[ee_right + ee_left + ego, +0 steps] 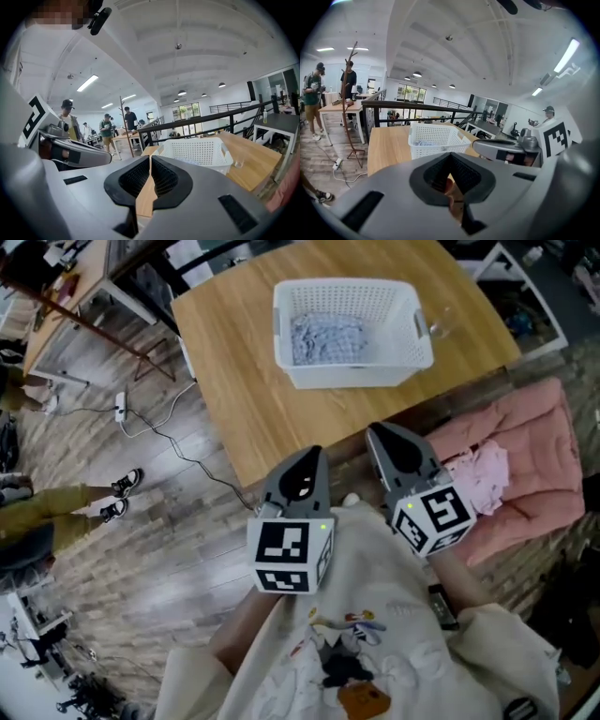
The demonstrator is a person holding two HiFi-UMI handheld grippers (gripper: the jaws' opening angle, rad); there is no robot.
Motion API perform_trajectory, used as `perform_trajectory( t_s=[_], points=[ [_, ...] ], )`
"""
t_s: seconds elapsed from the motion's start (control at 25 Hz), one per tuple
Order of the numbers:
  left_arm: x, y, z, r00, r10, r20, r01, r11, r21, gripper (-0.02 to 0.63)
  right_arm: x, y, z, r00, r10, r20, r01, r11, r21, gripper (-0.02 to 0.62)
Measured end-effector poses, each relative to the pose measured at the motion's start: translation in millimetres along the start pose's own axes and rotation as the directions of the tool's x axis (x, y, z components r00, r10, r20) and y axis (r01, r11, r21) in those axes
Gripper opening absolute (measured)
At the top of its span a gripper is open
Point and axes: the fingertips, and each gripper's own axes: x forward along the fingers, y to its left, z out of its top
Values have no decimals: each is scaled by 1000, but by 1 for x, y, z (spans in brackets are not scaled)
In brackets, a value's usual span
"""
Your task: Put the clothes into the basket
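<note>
Left gripper (pixel 306 463) and right gripper (pixel 382 441) I hold pressed shut, empty. One blue-grey cloth (pixel 326 337) lies in the basket (pixel 345 284); pink clothes (pixel 484 474) beside the table (pixel 225 381) look left to do.

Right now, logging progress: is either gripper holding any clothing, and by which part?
Nothing is held: the left gripper and right gripper are both shut and empty.

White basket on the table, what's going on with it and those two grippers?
A person holds a grey left gripper and right gripper, both shut and empty, near the wooden table. The white perforated plastic basket on it holds a crumpled blue-grey cloth. A pale pink garment lies on pink quilted padding.
</note>
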Motion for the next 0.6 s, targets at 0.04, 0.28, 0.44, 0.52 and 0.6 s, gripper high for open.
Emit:
perform_trajectory(
  t_s=[0.04,0.28,0.44,0.52,0.6],
  points=[
    [1,-7,-5,1000,-5,-9,5,1000,-2,0,-7,-4,-2,1000,-8,-2,8,1000,0,32],
    [4,-7,-26,999,-6,-32,6,1000,-15,1,-15,2,-13,1000,-16,5,16,1000,-11,32],
    [1,-19,-17,999,-16,-32,15,1000,-17,0,-25,5,-2,1000,-12,3,12,1000,-21,32],
    [3,-19,-14,999,-18,-30,17,1000,-17,0,-25,6,0,1000,-9,-2,9,1000,-24,32],
    [5,-18,-14,999,-17,-30,16,1000,-18,1,-22,6,-1,1000,-7,-3,7,1000,-26,32]
  ],
)
